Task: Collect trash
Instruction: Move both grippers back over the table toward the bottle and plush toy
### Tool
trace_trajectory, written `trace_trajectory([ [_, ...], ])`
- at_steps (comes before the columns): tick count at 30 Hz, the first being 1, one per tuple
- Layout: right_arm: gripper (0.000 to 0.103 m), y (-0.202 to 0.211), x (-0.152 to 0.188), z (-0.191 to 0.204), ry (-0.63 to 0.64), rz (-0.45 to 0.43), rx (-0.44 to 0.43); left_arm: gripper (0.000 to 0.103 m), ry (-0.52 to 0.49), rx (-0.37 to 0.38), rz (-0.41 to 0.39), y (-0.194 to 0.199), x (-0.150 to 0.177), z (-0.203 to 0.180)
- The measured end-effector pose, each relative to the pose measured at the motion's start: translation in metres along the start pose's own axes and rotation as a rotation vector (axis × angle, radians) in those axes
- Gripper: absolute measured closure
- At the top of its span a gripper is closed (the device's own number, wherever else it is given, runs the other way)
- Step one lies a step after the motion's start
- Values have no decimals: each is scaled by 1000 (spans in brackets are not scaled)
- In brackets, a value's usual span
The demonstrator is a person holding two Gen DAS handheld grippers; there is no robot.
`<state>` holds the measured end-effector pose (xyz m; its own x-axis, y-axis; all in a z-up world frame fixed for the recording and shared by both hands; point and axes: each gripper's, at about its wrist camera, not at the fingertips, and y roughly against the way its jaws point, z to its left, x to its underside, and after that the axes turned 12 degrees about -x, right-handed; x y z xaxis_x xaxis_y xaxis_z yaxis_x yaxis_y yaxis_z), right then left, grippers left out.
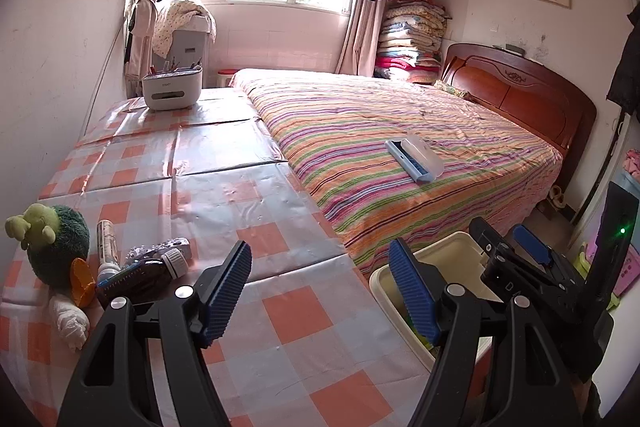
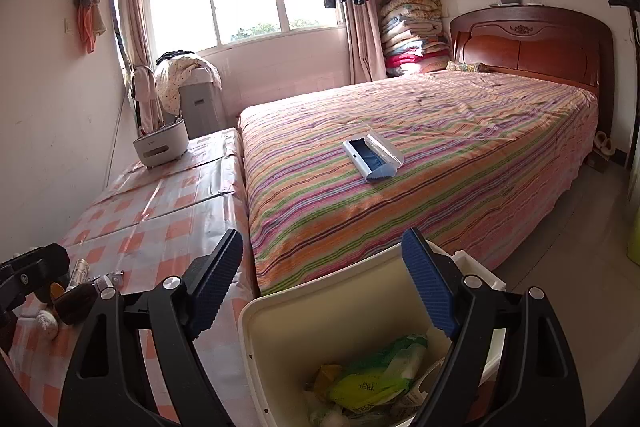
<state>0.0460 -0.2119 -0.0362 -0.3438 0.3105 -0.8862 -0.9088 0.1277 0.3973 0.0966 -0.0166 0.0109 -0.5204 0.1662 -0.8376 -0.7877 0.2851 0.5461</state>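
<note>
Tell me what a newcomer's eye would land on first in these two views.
The striped bedspread fills the middle of the room, with a blue-and-white case lying alone on it. Near the cameras, a cream trash bin stands beside the bed, already holding green wrappers. On the checked tablecloth, a green plush toy sits beside a brown bottle.

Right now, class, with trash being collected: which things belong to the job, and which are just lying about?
Job: bin; wrappers inside; crumpled tissue; brown bottle; tube.

Lying about: plush toy; blue case on bed; white organiser.
</note>
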Motion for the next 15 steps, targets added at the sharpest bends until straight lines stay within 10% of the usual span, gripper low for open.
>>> trace_trajectory([
  [15,22,-18,10,51,62,52,-61,34,136,-110,-29,20,-3,86],
])
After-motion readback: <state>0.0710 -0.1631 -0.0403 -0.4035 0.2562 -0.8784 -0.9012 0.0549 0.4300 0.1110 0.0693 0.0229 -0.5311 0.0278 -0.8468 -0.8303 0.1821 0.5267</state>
